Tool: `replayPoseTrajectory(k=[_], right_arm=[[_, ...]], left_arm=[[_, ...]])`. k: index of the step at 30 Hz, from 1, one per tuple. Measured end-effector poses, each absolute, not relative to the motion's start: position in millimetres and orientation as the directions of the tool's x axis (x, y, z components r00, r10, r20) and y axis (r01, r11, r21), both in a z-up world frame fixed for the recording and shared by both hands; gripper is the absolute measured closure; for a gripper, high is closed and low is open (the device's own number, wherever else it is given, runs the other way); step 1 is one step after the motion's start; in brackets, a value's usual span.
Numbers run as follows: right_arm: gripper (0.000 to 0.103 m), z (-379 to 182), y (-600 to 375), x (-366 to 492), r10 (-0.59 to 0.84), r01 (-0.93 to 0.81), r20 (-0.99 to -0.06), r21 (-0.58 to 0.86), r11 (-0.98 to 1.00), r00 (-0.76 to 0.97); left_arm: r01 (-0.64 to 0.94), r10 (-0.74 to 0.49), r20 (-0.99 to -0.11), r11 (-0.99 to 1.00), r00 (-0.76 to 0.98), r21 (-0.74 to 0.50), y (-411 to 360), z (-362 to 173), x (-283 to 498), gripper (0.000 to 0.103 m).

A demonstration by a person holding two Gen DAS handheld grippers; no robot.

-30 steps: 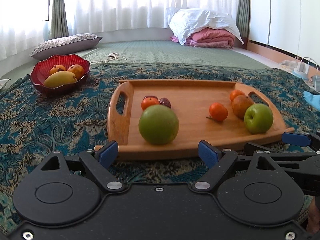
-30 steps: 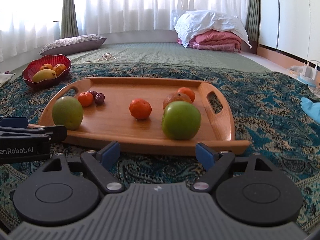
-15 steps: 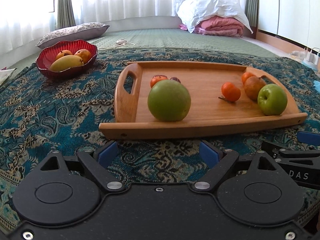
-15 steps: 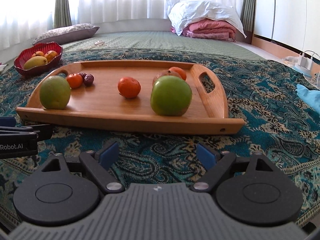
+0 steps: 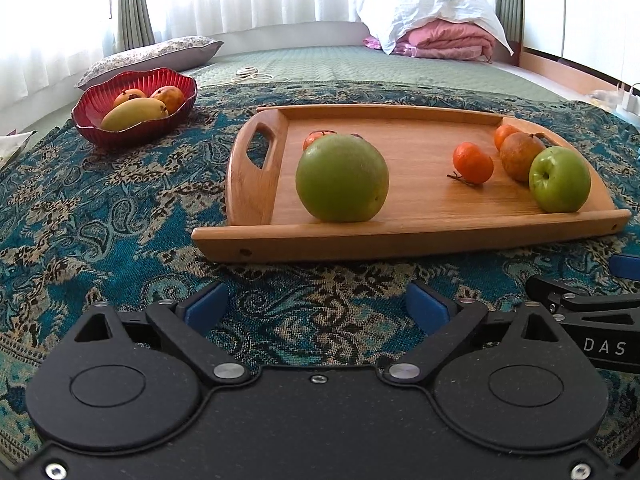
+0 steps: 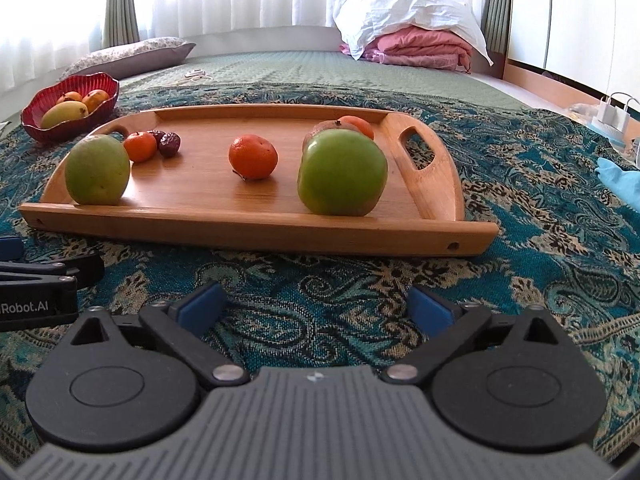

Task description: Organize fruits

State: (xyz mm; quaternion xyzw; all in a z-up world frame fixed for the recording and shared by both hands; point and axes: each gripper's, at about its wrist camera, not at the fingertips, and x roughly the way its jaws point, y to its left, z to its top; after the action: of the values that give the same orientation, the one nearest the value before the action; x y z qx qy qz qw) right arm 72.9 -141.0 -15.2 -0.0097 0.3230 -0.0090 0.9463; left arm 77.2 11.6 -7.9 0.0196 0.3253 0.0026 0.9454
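Left gripper: I am holding my fingers spread, just widened, nothing between them, over the patterned cloth.
Right gripper: fingers likewise just widened, empty.
Fruits: sitting on the wooden tray; a green apple is lying nearest.
Red bowl: holding a mango.

A patterned teal cloth carries a wooden tray and red bowl.

Two wrist cameras, side by side and low over a patterned cloth, look forward and slightly down at the same wooden tray of fruit close ahead, the left view facing its left half, the right view its right half.
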Motion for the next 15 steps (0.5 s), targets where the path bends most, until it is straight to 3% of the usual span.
replayPoseTrajectory(k=[2,15], right_arm=[[0.0,-15.9,-140.0,74.5,-0.026,0.006,-0.615,-0.034,0.999,0.788],[0.0,-18.9,-137.5,74.4,-0.03,-0.002,-0.613,-0.051,0.999,0.789]], left_arm=[[0.002,0.015,-0.621,1.0,0.784,0.027,13.7,-9.7,79.2,0.0],[0.013,-0.007,-0.625,1.0,0.78,0.005,20.6,-14.2,82.7,0.0]])
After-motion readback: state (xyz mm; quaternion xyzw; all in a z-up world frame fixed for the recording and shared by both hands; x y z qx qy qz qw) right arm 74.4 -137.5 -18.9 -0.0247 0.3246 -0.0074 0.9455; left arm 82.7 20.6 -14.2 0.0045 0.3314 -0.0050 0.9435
